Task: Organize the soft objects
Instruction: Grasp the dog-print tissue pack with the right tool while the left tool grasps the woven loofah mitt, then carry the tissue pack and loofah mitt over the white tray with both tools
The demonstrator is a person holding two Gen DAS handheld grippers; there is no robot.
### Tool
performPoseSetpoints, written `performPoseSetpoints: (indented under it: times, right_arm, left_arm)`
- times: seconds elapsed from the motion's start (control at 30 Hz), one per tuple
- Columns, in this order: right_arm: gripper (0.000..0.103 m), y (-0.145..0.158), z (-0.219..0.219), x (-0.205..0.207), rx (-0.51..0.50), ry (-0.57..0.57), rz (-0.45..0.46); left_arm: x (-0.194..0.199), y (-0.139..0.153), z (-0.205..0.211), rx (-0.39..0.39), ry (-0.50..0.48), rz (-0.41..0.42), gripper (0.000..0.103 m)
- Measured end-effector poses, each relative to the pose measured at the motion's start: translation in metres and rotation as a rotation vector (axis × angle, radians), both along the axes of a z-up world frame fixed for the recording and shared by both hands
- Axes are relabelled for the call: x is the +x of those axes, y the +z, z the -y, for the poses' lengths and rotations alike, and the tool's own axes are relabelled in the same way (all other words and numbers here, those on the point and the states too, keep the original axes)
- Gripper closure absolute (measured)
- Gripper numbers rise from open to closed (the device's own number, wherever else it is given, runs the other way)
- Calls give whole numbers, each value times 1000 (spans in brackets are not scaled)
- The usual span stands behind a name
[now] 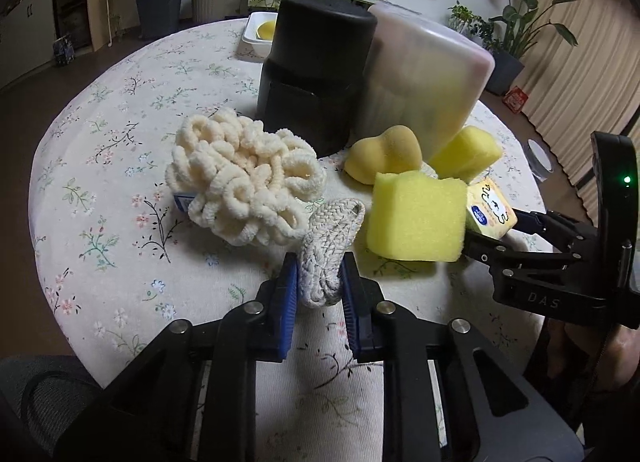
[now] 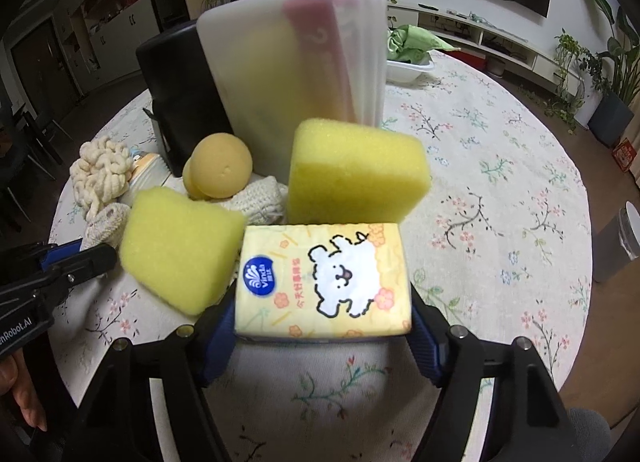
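**Two grips, two ways this could go sideways**

Both claws have something right now. The left gripper point(image 1: 318, 282) is clamped tight on the near end of a braided rope piece point(image 1: 330, 242), which lies on the round table point(image 1: 100, 166) with its long axis running away from the camera, far end tipped slightly right toward the near yellow sponge point(image 1: 416, 218). The right gripper point(image 2: 324, 326) sits about mid-width with its pads against the short ends of the tissue pack point(image 2: 324, 282), so the pack's long axis runs straight across the jaws, printed face up.

Risks as I see them: the rope is floppy and held only at one end (so lifting it may drag it into the sponge or the looped cream scrubber point(image 1: 244, 178) just beside it). The tissue pack touches both sponges point(image 2: 356, 170), and pulling it out could topple them.
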State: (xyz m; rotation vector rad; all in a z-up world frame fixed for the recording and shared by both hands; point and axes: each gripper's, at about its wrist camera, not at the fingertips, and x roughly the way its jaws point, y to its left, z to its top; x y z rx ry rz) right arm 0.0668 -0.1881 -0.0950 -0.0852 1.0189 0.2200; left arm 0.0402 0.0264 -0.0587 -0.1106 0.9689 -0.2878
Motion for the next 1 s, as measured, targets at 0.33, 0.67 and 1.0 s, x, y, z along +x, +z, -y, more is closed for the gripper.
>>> performPoseSetpoints:
  times: [0.33,0.67,1.0]
  right_arm:
    - [28,14,8,-24,-13,-8,4]
    - [28,36,7,-38,-14,13,10]
    - [28,59,18,-47,-12,21,23]
  left_arm:
    - [-18,8,1,-31,-39,9,85]
    - [-31,16,2,-51,-75,24,85]
    - [-31,45,-16,-73,-66,58,85]
